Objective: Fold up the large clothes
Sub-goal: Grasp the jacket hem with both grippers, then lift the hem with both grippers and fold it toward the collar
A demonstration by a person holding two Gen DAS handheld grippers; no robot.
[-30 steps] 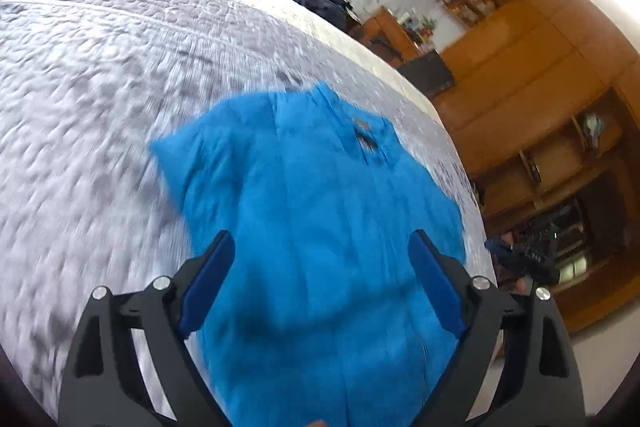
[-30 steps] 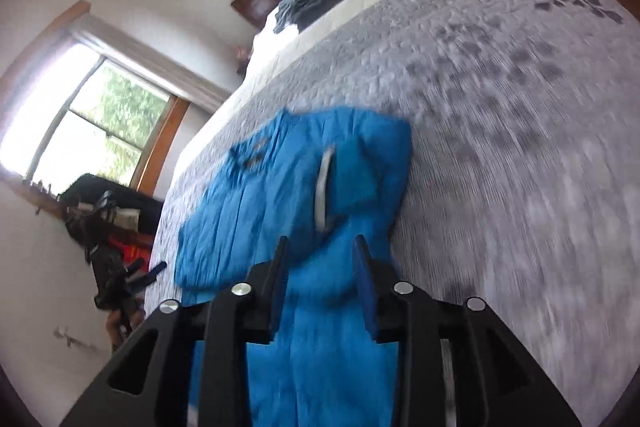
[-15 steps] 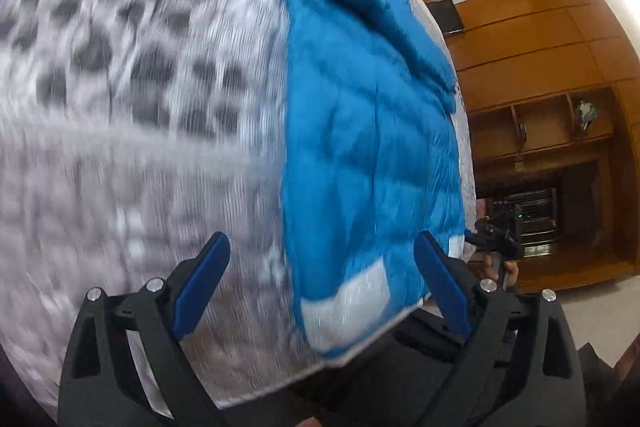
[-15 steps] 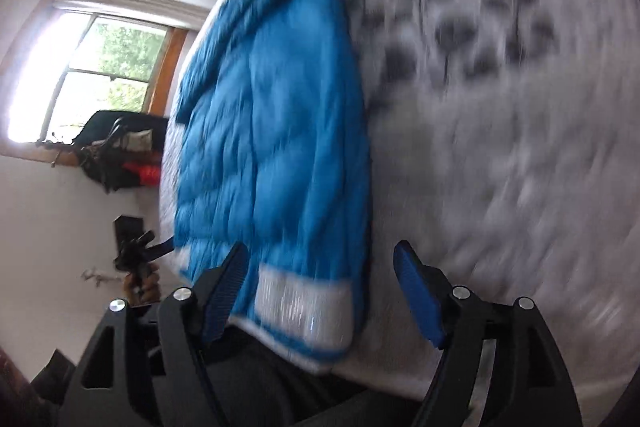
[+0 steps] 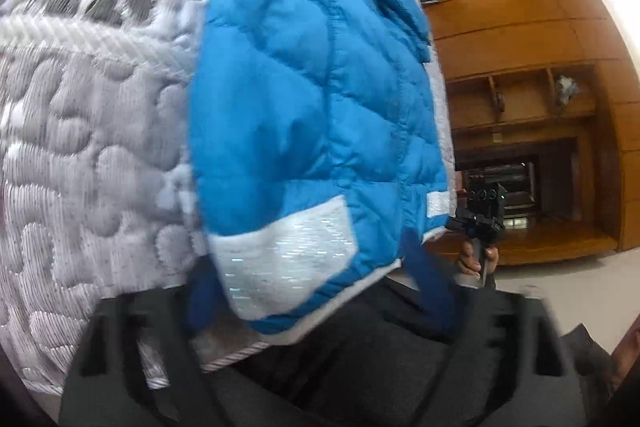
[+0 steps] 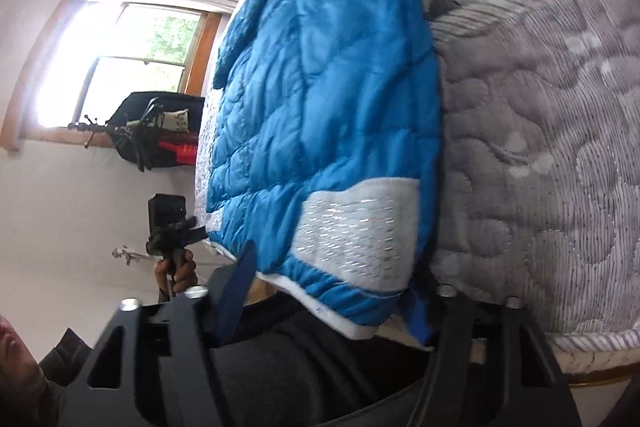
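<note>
1. At the near edge of the bed (image 5: pixel 88 155), the left gripper (image 5: pixel 320 291) tilts down toward the hem of the blue jacket (image 5: pixel 304 99), its jaws wide apart around it.
2. The jacket lies flat on the quilt, its hem overhanging the edge.
3. The right gripper (image 6: pixel 332 291) also straddles the hem, jaws apart.

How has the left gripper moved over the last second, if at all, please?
Yes. The left gripper has dropped back from above the bed to its near edge, its open fingers now straddling the blue jacket hem.
</note>
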